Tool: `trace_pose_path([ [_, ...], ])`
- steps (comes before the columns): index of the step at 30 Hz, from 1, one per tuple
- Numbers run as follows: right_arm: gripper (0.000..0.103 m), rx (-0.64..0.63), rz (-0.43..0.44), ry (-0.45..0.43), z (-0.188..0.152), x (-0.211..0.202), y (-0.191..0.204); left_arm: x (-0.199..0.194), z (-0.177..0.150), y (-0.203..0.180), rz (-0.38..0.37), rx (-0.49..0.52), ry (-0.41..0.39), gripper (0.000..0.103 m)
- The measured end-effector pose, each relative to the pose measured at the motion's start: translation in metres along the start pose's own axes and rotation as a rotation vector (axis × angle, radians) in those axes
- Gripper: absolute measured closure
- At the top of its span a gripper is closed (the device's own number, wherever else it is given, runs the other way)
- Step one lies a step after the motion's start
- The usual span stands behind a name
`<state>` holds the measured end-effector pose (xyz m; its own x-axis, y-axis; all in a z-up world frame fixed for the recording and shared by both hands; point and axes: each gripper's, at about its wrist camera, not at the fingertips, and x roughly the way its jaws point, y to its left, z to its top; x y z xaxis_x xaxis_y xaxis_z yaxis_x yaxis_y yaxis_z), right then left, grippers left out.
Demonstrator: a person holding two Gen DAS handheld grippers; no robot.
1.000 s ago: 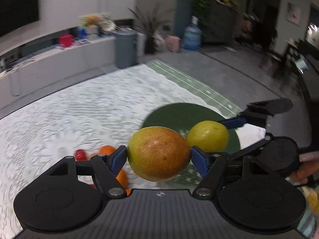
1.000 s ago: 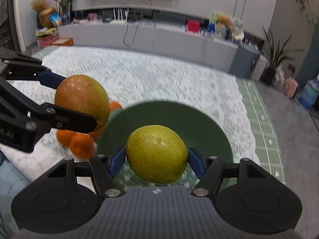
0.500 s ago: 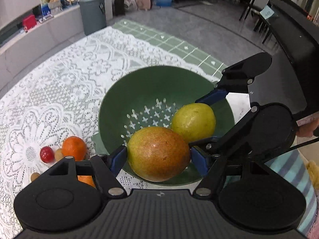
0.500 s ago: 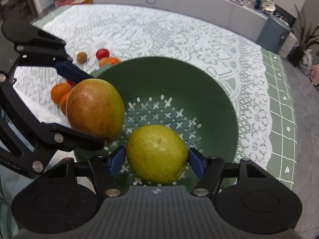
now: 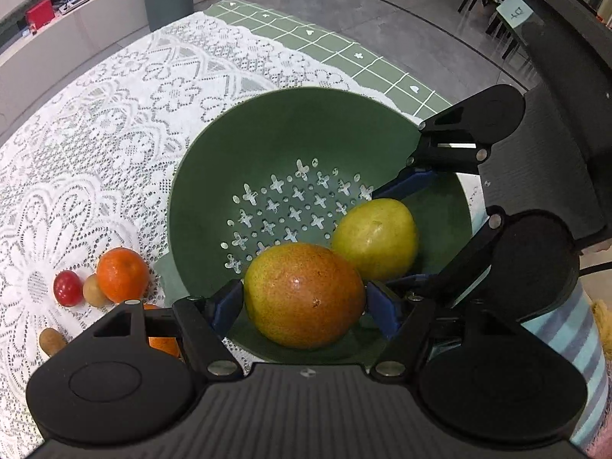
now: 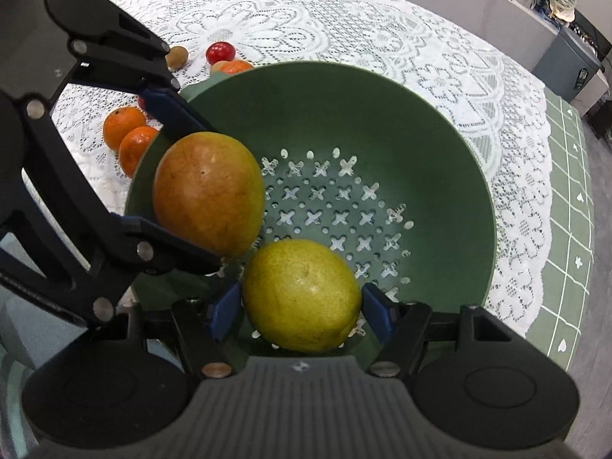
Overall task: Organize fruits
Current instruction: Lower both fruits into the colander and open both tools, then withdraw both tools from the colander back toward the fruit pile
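Note:
My left gripper (image 5: 304, 300) is shut on a red-orange mango (image 5: 304, 294), held over the near side of a green colander bowl (image 5: 306, 130). In the right wrist view that mango (image 6: 208, 197) hangs at the bowl's left side between the left gripper's blue pads. The right gripper (image 6: 302, 310) is shut on a yellow-green pear (image 6: 302, 294) above the near part of the perforated bowl (image 6: 382, 114). From the left wrist view the pear (image 5: 375, 237) sits just right of the mango, close to it. Both grippers point steeply down into the bowl.
Loose fruit lies on the white lace tablecloth (image 5: 95, 122) left of the bowl: oranges (image 5: 122, 275), a red cherry tomato (image 5: 68, 288) and small brown fruits (image 5: 51, 340). The same group shows in the right view, oranges (image 6: 122, 126) and tomato (image 6: 220, 52). A striped sleeve (image 5: 570, 325) is at the right.
Both grippers have tilted down and lowered with their fruit, from looking across the room to looking into the green bowl. The grips on mango and pear are unchanged.

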<state>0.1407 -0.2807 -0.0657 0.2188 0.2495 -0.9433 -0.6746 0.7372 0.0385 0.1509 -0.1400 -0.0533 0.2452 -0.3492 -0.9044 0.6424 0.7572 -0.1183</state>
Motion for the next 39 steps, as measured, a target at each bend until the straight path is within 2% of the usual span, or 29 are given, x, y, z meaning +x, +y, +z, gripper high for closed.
trace_pose_path([
  [8,0.036,0.006,0.027,0.016,-0.005,0.002,-0.011,0.004,0.003,-0.001,-0.030,-0.011,0.023,0.022],
  [16,0.036,-0.011,0.020,0.036,-0.004,0.002,-0.009,0.006,0.003,-0.002,-0.014,-0.025,0.019,0.022],
  [29,0.034,-0.032,-0.028,0.050,-0.013,-0.021,-0.006,0.012,-0.001,-0.017,0.072,0.034,0.041,0.022],
  [32,0.028,-0.028,-0.043,0.049,-0.013,-0.026,-0.003,0.010,-0.001,-0.020,0.093,0.037,0.033,0.024],
  [39,0.027,-0.018,-0.082,0.035,-0.013,-0.039,0.004,-0.006,-0.005,-0.019,0.080,0.005,-0.018,0.024],
])
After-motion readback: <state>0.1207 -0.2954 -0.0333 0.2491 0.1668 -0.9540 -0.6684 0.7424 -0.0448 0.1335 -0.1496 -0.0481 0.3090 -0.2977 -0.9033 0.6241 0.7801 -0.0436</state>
